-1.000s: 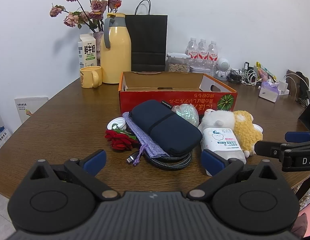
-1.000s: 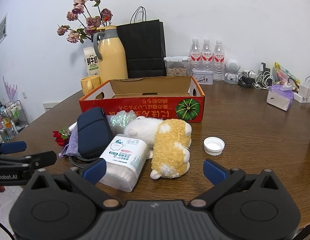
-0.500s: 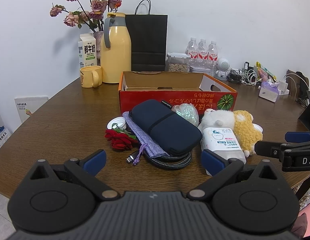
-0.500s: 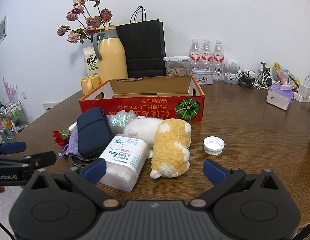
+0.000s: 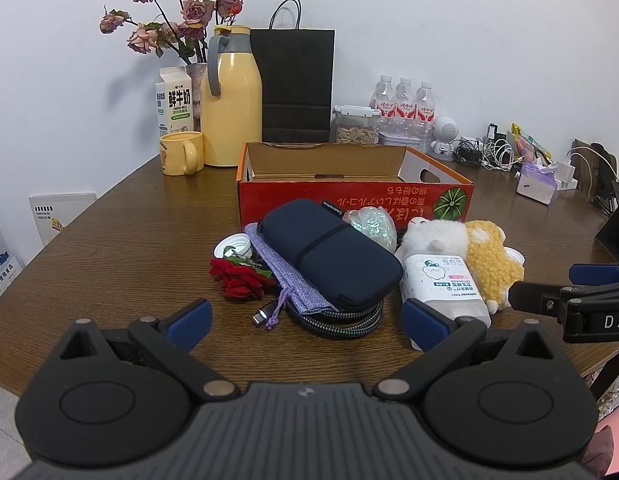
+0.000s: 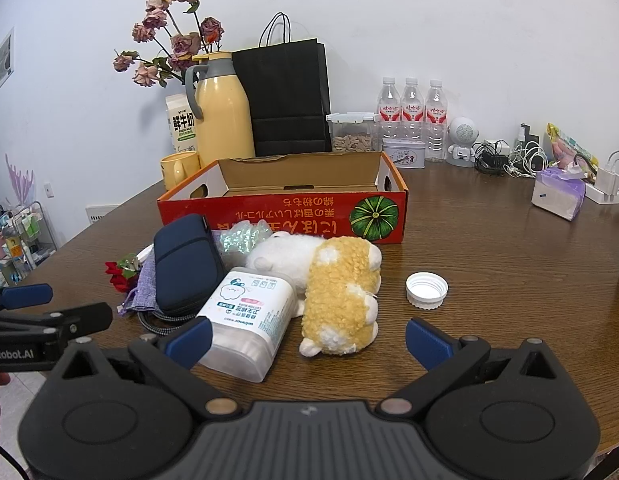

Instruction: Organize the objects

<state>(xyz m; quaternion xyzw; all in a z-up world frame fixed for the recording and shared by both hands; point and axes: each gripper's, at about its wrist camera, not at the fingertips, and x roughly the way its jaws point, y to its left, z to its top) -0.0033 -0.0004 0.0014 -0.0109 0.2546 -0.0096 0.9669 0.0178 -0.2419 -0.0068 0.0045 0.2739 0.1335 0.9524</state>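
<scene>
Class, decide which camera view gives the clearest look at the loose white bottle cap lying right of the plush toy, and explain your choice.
The right wrist view: the white bottle cap lies unobstructed on the bare table. In the left wrist view only a sliver shows behind the yellow plush toy.

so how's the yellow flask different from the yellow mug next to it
The flask is tall and bottle-shaped; the mug is short and squat. The flask has a grey collar and a grey handle high on its neck, while the mug's handle is yellow like its body. The flask is closed on top; the mug is open. The mug shows a small printed picture; the flask is plain. Both are pale yellow, upright, and stand on the table behind the red box.
</scene>
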